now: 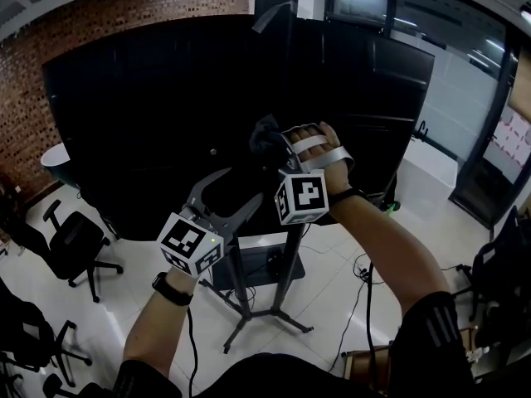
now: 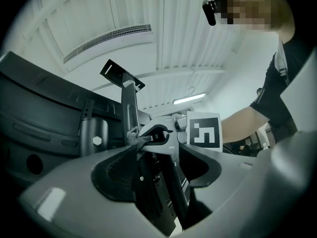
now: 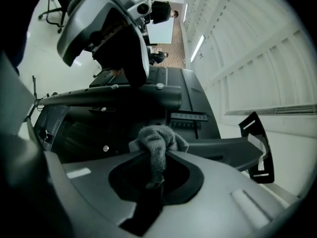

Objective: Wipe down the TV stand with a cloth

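Grey cloth (image 3: 157, 145) clenched in my right gripper (image 3: 154, 180) at centre frame, my left gripper (image 2: 151, 187) clamped on black stand (image 2: 130, 110) post.

Grey terry cloth (image 3: 157, 142), bunched into wad, pinched in right gripper (image 3: 155, 156) fingers, up by crossbar of black metal TV stand (image 1: 290, 259); stand upright, legs splayed.

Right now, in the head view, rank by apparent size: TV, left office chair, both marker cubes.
Largest: TV.
Then office chair.
Smallest: left marker cube and right marker cube look alike; nearness to the camera enlarges both.
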A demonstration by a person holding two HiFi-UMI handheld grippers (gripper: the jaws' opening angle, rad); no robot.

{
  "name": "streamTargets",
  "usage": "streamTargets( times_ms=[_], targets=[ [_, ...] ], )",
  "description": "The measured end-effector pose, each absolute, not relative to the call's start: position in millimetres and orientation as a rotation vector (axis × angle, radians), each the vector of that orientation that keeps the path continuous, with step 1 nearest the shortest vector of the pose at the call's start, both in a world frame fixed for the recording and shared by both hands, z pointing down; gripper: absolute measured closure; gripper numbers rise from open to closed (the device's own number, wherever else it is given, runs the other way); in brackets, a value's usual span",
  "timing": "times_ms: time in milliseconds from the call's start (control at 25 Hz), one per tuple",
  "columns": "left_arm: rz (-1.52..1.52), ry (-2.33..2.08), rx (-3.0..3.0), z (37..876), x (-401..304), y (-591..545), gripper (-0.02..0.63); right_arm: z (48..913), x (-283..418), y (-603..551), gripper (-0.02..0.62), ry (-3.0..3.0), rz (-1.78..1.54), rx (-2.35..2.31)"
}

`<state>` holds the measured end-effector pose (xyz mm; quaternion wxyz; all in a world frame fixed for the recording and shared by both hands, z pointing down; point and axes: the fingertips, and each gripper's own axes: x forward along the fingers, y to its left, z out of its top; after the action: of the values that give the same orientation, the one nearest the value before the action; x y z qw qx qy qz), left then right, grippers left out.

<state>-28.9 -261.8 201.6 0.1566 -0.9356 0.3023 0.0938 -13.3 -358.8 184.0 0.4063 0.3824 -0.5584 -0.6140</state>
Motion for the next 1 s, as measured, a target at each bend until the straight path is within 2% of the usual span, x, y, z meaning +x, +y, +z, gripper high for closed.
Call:
streamTargets(
  times_ms=[360,1000],
  targets=[
    [0.255,0.898,-2.752,245.7,-32.0,-263.0,0.314,267.1,-15.4,-358.7,0.561,-1.435,-1.463,0.891],
    [0.2,0.951,-2.87,311.7,-33.2,-264.9,0.314,366.7,-14.7,-360.6,0.563,-1.53,-1.307,0.861]
  ],
)
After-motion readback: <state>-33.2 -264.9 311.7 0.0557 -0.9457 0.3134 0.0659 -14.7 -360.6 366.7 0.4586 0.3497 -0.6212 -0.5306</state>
